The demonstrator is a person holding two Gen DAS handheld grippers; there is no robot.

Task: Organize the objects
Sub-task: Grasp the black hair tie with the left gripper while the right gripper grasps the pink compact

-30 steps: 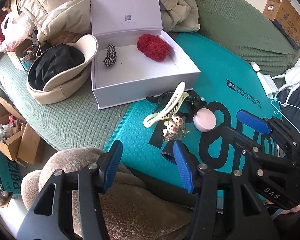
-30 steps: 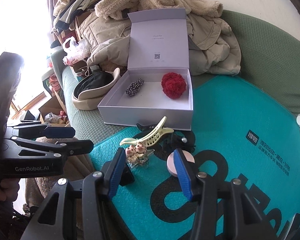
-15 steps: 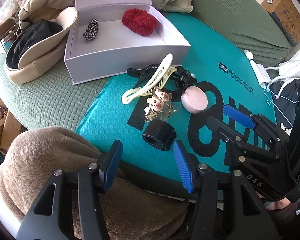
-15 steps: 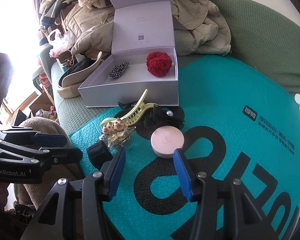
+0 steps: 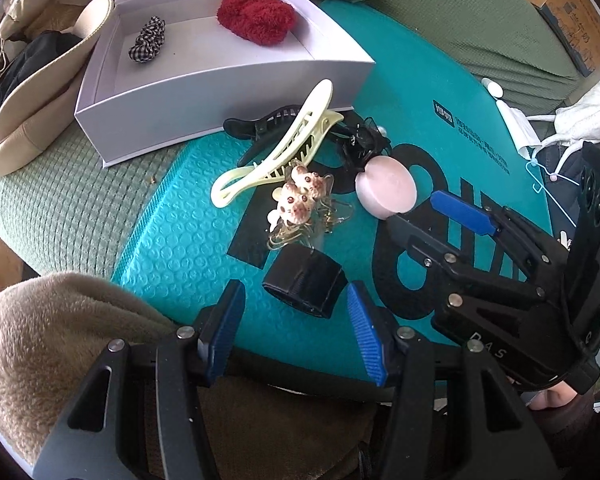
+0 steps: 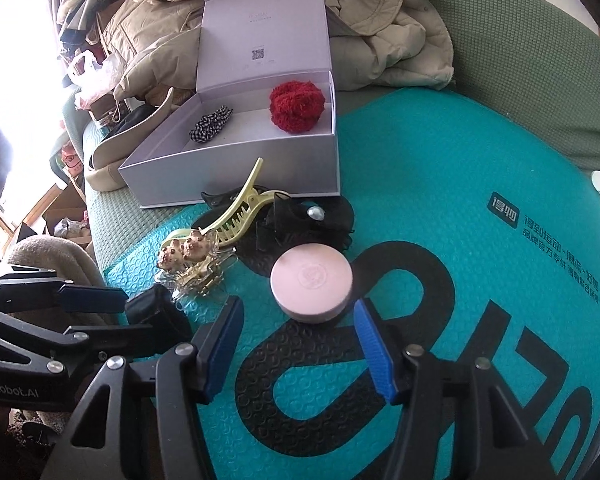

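An open white box point(image 5: 220, 80) point(image 6: 236, 168) holds a red fluffy scrunchie point(image 5: 256, 16) point(image 6: 297, 106) and a checked scrunchie point(image 5: 147, 39) point(image 6: 211, 123). On the teal mat lie a cream claw clip point(image 5: 278, 148) point(image 6: 236, 210), a bear hair clip point(image 5: 298, 198) point(image 6: 184, 252), a black bow point(image 6: 300, 220), a pink round case point(image 5: 386, 192) point(image 6: 311, 283) and a black band point(image 5: 304, 286) point(image 6: 156, 312). My left gripper point(image 5: 296, 330) is open just before the black band. My right gripper point(image 6: 300, 350) is open just before the pink case.
A beige hat point(image 5: 24, 92) lies left of the box. Coats point(image 6: 384, 40) are piled behind it on the green sofa. A cardboard box point(image 5: 572, 12) and white cloth point(image 5: 588, 116) sit at the right. A fuzzy beige cushion point(image 5: 60, 344) lies under my left gripper.
Both grippers have moved forward toward the objects on the mat. The left now faces the black band closely, the right faces the pink case. Nothing was picked up.
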